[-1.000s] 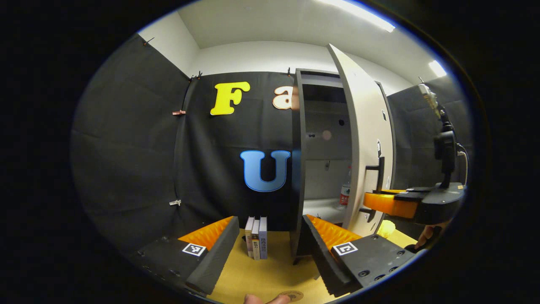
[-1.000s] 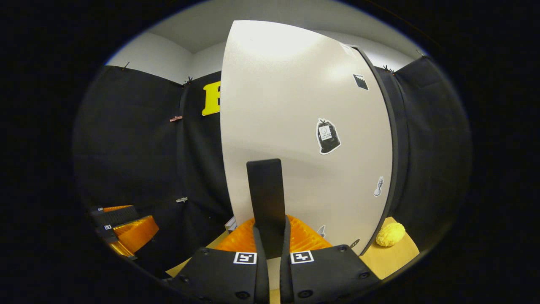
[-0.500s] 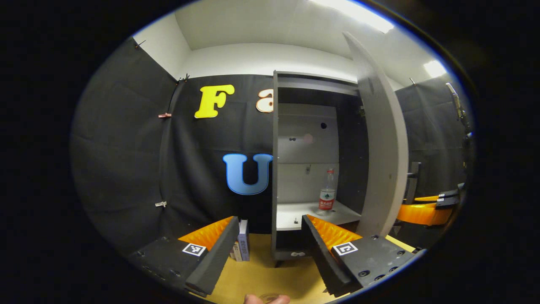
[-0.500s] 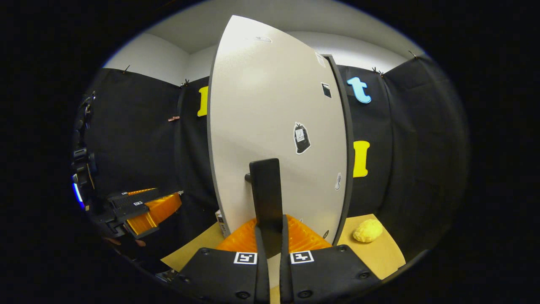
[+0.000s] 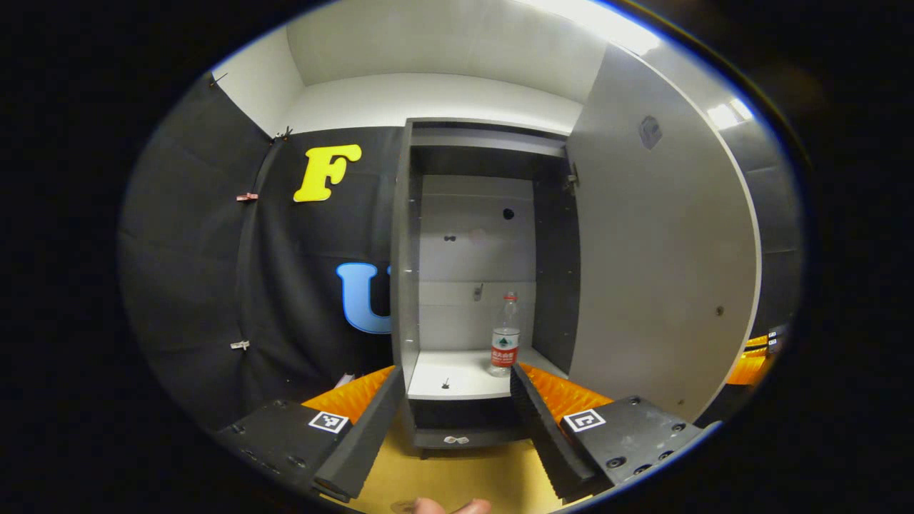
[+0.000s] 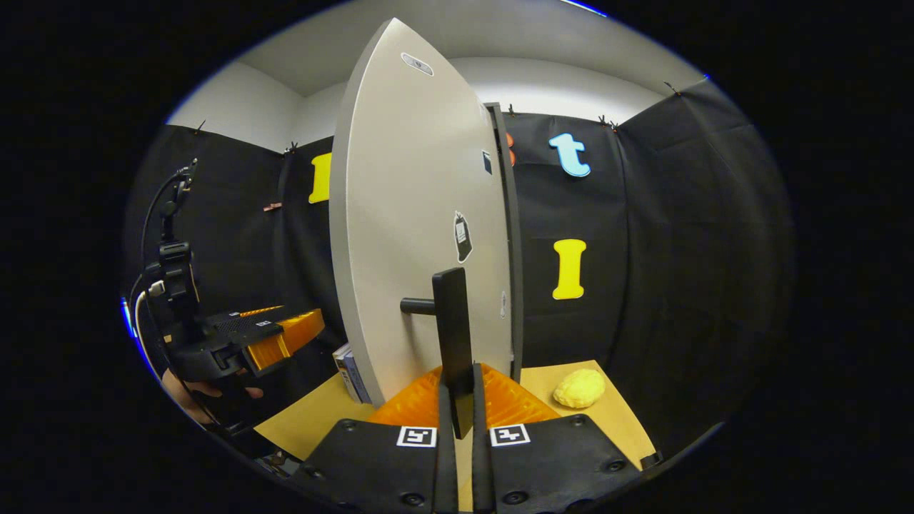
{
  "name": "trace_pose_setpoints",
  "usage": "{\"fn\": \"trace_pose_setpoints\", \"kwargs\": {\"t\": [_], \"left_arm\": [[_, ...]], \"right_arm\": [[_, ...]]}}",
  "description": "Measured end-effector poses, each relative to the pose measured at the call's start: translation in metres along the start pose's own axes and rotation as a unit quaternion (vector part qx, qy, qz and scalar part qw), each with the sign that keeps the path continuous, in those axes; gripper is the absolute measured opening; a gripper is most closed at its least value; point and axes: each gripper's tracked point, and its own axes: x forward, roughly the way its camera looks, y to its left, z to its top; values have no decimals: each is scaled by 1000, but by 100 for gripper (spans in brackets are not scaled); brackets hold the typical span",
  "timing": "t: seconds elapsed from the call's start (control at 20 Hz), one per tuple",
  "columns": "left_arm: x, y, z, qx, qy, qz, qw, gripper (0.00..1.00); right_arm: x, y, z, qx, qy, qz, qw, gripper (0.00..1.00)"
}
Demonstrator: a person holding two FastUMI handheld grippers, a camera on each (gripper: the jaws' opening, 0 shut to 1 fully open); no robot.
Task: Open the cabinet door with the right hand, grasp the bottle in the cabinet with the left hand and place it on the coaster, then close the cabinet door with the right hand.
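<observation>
Bottle (image 5: pixel 505 334) upright on shelf's right edge | left hand-held gripper (image 5: pixel 452 400) spread | right hand-held gripper (image 6: pixel 457 400) clamps door handle (image 6: pixel 453 335)

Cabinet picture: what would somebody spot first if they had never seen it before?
Probably the tall cabinet door swung wide open, with a lone bottle standing on the white shelf inside. In the right gripper view, the right gripper is clamped on the door's black handle, and a yellow sponge lies on the table.

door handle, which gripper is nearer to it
Right. The right gripper is shut on the black door handle. The left gripper is open, facing the cabinet interior and the bottle.
</observation>
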Motion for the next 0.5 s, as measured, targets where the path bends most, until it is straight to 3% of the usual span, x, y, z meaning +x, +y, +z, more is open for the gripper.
{"fn": "trace_pose_setpoints", "kwargs": {"t": [0.25, 0.5], "left_arm": [[15, -41, 1, -1, 0, -14, 1000, 93], [25, -68, 4, 6, -4, -21, 1000, 93]], "right_arm": [[-1, -54, 7, 17, -5, -41, 999, 9], [-9, -52, 9, 37, -6, -8, 999, 8]]}}
